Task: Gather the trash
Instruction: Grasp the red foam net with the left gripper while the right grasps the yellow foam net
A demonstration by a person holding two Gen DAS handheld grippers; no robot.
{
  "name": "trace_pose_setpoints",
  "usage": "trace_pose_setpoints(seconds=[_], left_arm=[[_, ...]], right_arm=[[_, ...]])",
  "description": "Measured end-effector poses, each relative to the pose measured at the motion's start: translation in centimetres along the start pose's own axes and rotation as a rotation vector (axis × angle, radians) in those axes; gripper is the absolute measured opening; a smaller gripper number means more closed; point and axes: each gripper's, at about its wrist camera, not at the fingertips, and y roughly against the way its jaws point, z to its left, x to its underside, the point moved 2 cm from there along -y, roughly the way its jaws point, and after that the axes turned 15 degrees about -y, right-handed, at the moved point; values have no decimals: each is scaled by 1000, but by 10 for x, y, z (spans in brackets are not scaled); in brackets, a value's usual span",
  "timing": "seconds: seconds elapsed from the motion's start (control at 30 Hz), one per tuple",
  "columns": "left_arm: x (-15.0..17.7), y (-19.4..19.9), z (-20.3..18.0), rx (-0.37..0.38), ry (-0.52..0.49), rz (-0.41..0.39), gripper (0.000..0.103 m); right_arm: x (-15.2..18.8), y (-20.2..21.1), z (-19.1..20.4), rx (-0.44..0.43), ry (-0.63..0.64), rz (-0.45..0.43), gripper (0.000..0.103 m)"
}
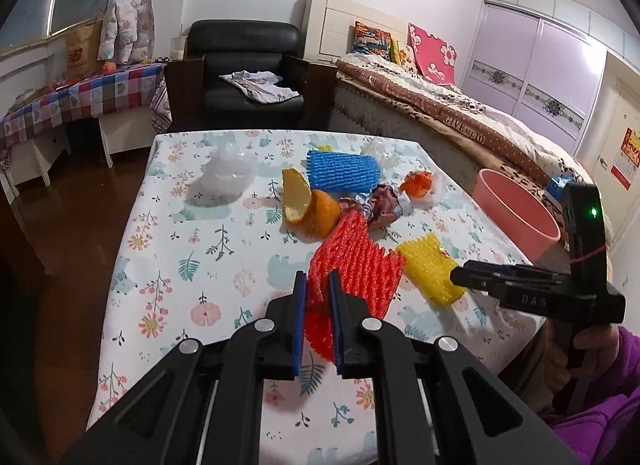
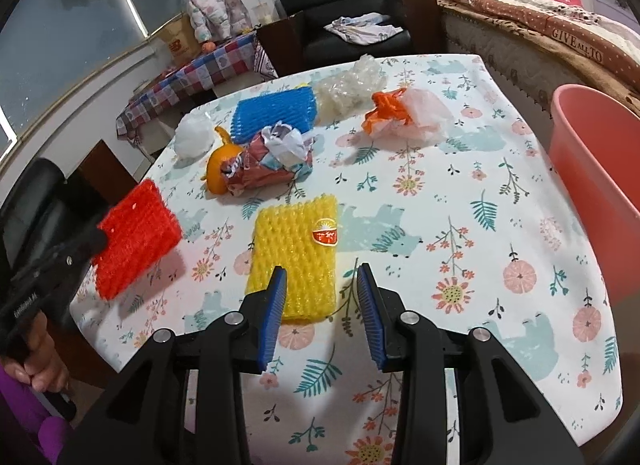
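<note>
In your left wrist view, the left gripper (image 1: 318, 297) is clamped on the red foam net (image 1: 352, 265) — it juts ahead, off the cloth. In your right wrist view, the right gripper (image 2: 322, 301) stands partly open, empty — the yellow foam net (image 2: 296, 253) lies flat, its near edge between the fingertips.

Home bedroom: bed (image 1: 460, 113) with blankets, wardrobe (image 1: 532, 77), black armchair (image 1: 244, 61), probably child's jacket (image 1: 126, 13) hanging.
</note>
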Motion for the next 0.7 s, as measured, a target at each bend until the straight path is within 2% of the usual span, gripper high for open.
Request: trace_pose_setpoints(seconds=[0.03,0.1,0.23,0.37,0.57,0.7], left_arm=[[-1,0,0,-1,1,-2,10],[-3,0,1,-2,0,-5,10],[-11,1,0,-4,-5,-21,10],[-23,3,-4,2,-4,-48,10],[-45,2,-15,30,19,-93,10],[-59,0,-27,42,-5,-115,10]], right_arm=[[0,0,2,-1,9,-1,17],[0,3,3,-6,26,-10,9],[-1,12,4,-28,43,-38,8],[-7,32,6,-51,62,-113,8],[-19,54,-4,-46,42,-195,8],[-31,71,-18,-24,8,-255,8]])
